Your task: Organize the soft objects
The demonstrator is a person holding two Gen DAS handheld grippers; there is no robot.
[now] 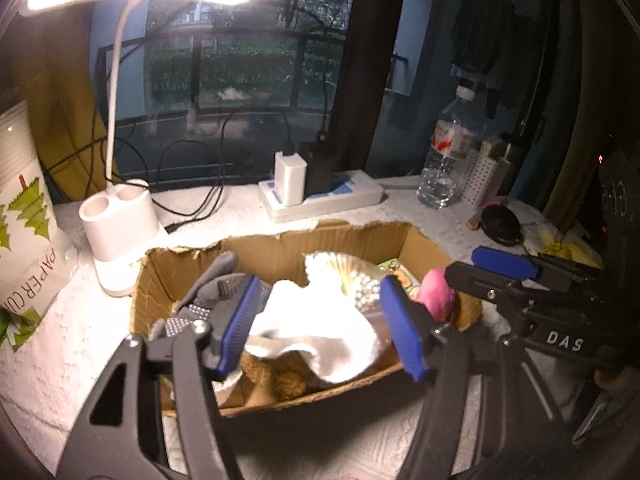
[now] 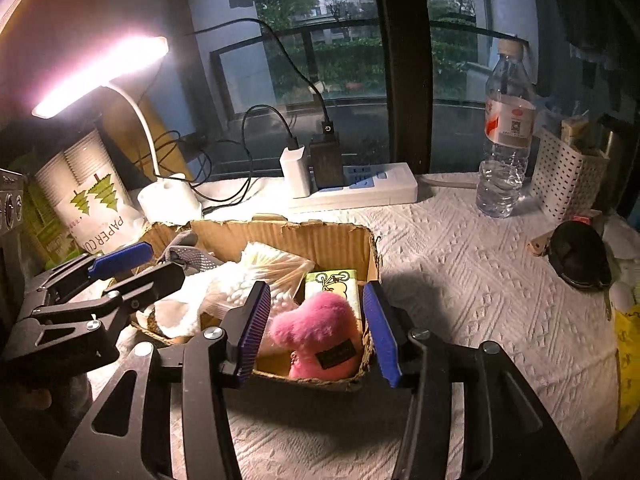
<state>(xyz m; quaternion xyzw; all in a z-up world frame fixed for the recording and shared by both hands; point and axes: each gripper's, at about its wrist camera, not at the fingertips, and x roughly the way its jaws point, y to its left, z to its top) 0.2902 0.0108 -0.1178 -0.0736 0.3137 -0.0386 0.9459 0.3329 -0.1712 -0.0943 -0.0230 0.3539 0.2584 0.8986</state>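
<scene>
An open cardboard box [image 1: 356,240] [image 2: 280,240] stands on the white textured table cover. In it lie a white cloth [image 1: 316,320] [image 2: 180,308], a grey dotted glove [image 1: 200,292] [image 2: 188,256], a bag of cotton swabs [image 1: 360,280] [image 2: 264,276], a green tissue pack [image 2: 332,284], a brown fuzzy item [image 1: 280,376] and a pink plush [image 1: 436,292] [image 2: 316,332]. My left gripper [image 1: 320,332] is open over the white cloth. My right gripper [image 2: 316,332] is open, its blue pads on either side of the pink plush, not closed on it.
A lit white desk lamp [image 1: 120,232] [image 2: 168,196] and a paper-cup sleeve [image 1: 24,208] [image 2: 92,200] stand at the left. A power strip with chargers [image 1: 320,196] [image 2: 352,188], a water bottle [image 1: 448,152] [image 2: 504,136], a perforated white holder [image 2: 568,176] and a black pouch [image 1: 500,224] [image 2: 576,256] lie behind and right.
</scene>
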